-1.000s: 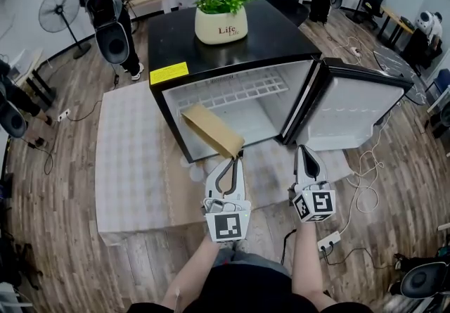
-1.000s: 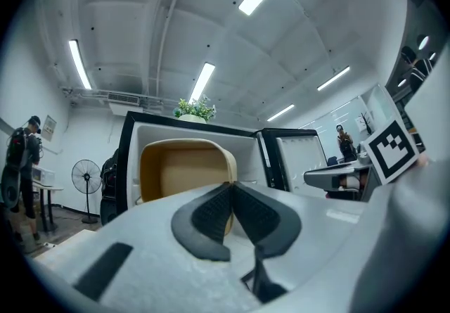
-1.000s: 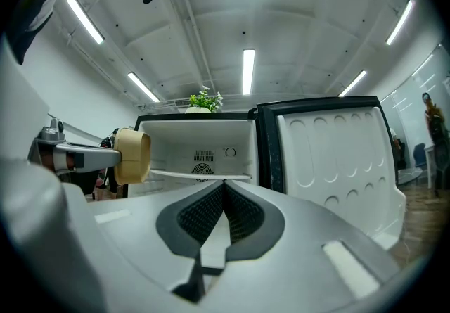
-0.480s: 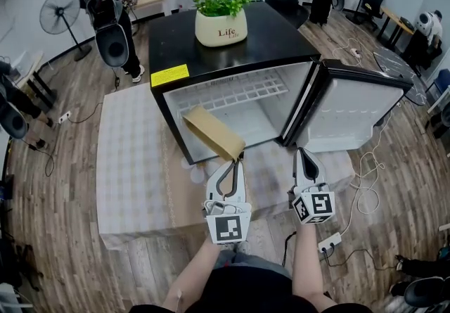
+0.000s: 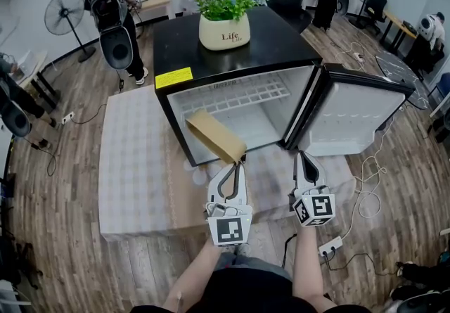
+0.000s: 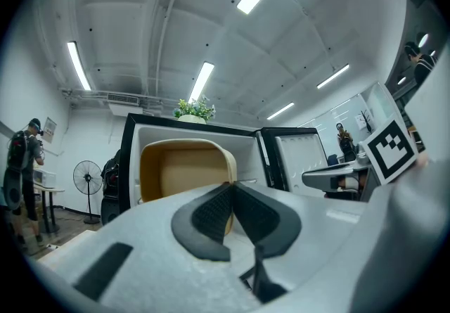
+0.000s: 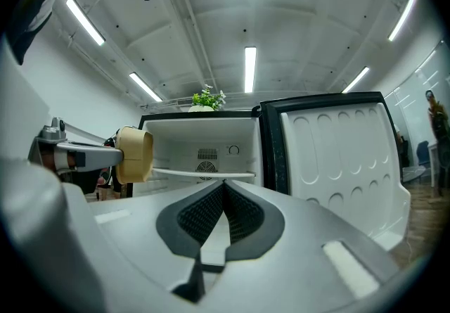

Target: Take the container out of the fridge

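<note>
The left gripper (image 5: 240, 161) is clamped on the rim of a tan rectangular plastic container (image 5: 214, 135). In the left gripper view its 2 dark ribbed pads (image 6: 211, 214) meet on the container's thin wall (image 6: 186, 169), and the open hollow faces the camera. The container hangs tilted in the air in front of the open compartment of the black compact fridge (image 5: 271, 41). It is towards the left edge of the opening, with 1 corner raised and the pinched corner lowest.

The right gripper (image 5: 301, 155) is beside the left one, in front of the fridge's lower right corner. In the right gripper view its jaws (image 7: 223, 185) are pressed together with nothing between them. The same view shows the container (image 7: 135, 155) off to the left.

The white-lined fridge door (image 5: 358, 115) stands swung out to the right. A white wire shelf (image 5: 239, 97) runs across the compartment. A cream ceramic pot of green plants (image 5: 223, 30) stands at the middle of the fridge top's back edge, and a yellow rectangular label (image 5: 174, 77) sits at its front left corner. The fridge rests on a pale checked mat (image 5: 130, 157) on the wood floor.
</note>
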Available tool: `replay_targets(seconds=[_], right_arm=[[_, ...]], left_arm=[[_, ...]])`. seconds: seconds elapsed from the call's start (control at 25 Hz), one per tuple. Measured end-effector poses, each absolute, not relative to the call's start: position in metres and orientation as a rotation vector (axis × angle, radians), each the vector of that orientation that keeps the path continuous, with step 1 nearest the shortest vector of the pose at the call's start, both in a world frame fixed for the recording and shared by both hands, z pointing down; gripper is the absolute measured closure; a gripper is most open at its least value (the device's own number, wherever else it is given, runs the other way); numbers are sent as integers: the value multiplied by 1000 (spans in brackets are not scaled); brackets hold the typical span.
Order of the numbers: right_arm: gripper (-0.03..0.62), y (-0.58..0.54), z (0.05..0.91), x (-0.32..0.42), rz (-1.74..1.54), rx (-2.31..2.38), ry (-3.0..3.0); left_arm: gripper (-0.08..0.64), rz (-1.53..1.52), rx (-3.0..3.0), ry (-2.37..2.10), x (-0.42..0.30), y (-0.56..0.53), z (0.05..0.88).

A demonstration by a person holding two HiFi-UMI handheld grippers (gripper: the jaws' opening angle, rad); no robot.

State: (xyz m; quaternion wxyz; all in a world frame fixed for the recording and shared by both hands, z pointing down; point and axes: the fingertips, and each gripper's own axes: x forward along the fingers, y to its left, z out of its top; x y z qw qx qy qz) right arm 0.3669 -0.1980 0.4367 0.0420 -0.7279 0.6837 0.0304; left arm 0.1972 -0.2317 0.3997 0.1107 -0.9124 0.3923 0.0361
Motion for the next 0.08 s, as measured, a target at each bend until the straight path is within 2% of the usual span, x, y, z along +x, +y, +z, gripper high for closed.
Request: replay_targets(seconds=[0.08], right_arm=[[586, -198, 436, 366, 93, -2226, 2093]], left_arm=[[546, 108, -2684, 1156, 197, -231, 399]])
